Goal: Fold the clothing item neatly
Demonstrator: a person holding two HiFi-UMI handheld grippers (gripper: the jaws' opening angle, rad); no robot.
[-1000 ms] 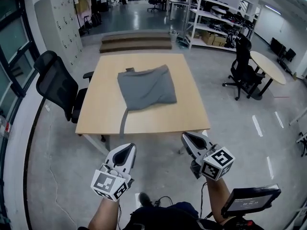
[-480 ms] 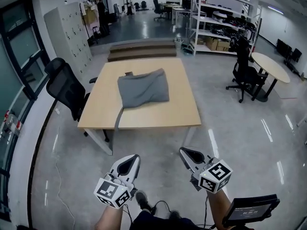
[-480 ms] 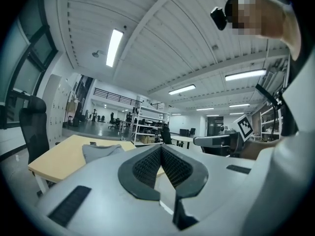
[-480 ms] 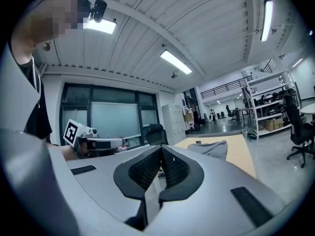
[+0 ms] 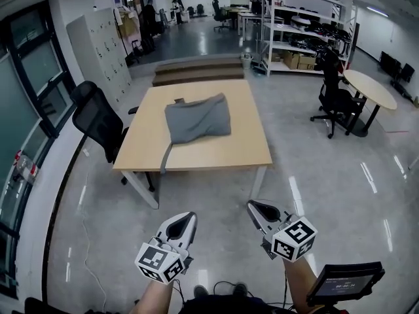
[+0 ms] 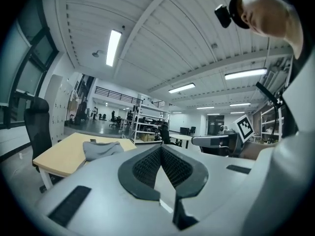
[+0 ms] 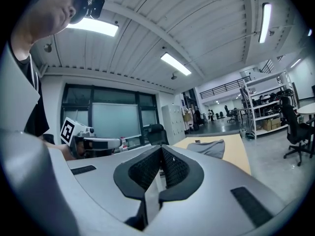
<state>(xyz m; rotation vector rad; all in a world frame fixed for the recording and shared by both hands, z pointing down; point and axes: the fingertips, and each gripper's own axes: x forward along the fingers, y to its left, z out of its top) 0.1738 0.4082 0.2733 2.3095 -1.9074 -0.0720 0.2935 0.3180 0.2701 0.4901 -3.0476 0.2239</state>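
1. Left gripper [image 5: 188,215]: jaws closed together, nothing held (the ribbed pads meet in the left gripper view).
2. Right gripper [image 5: 253,205]: jaws closed together, nothing held.
3. Both grippers are level and side by side over the grey floor [image 5: 327,175], pointing toward the wooden table [image 5: 216,154] and well apart from it.
4. The grey clothing item [image 5: 198,118] lies on the table top, around its middle, folded into a rough rectangle with an uneven outline.
5. 1 narrow strip [image 5: 165,159] of the clothing item runs to the table's near edge and hangs over it.
6. A black office chair [image 5: 98,118] stands just beside the table's left side.
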